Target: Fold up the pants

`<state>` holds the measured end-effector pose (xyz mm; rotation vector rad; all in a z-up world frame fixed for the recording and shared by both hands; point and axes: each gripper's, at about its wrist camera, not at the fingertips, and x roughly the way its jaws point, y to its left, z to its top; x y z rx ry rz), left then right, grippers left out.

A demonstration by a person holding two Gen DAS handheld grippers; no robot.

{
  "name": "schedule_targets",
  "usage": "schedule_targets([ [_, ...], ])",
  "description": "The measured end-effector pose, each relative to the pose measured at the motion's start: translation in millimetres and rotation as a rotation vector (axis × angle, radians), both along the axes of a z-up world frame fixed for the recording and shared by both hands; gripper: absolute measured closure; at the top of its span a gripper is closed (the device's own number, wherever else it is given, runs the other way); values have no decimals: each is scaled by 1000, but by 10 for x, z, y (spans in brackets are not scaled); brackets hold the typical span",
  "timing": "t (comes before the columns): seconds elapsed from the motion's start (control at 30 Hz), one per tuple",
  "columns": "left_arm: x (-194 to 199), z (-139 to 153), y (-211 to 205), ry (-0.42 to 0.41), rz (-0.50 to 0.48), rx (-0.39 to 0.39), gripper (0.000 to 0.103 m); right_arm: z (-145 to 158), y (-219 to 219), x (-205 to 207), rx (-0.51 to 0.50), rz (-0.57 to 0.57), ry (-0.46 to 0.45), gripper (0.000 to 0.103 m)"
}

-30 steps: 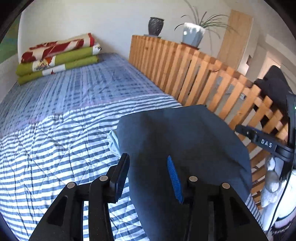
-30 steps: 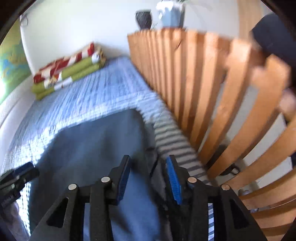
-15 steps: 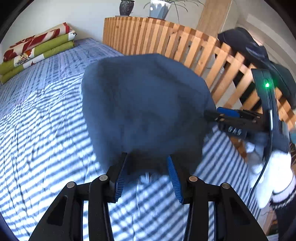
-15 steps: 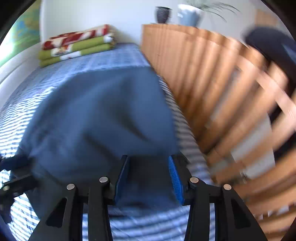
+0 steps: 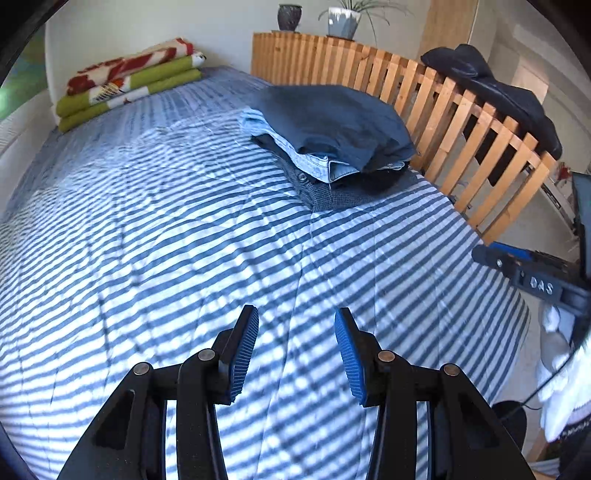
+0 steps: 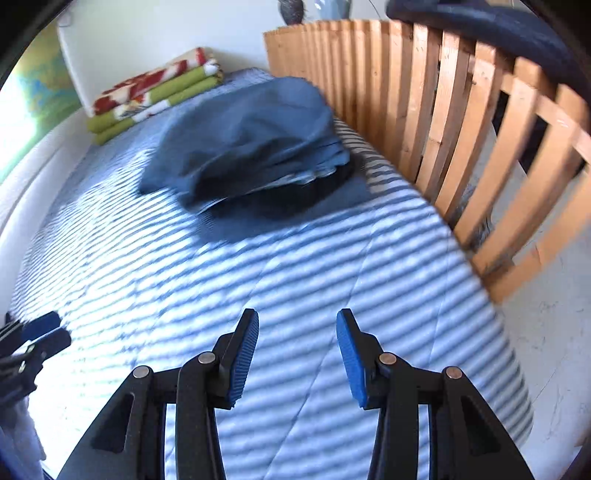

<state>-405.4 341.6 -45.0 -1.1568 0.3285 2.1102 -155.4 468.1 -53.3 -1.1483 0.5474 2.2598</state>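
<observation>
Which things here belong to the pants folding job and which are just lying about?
Job: folded pants atop the clothes stack, left gripper, right gripper, bed.
Lying about: blankets, plant pots, wooden rail, dark garment on rail.

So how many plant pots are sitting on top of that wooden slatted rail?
2. A dark pot stands at the far end of the wooden slatted rail, and a pale pot holding a green plant sits just to its right. Others could be out of frame.
</observation>
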Motion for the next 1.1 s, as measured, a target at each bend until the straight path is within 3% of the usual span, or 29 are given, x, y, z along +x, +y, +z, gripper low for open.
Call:
schedule_targets([
  [0.23,910,531,-788,63,37,85,42,422,-1245,369,111,96,45,60],
  [0.37,1371,673,-1187,115,68,109,36,565,-1794,555,174,111,73,55],
  [0.5,1753,724,-1534,150,111,132,28,589,-2166,741,173,120,94,52],
  [0.73,2349,707,-2018,225,177,112,19,480,-2600,1059,155,113,88,51],
  [1.1,2796,613,-2395,206,207,143,12,493,-2927,1395,206,97,97,50],
])
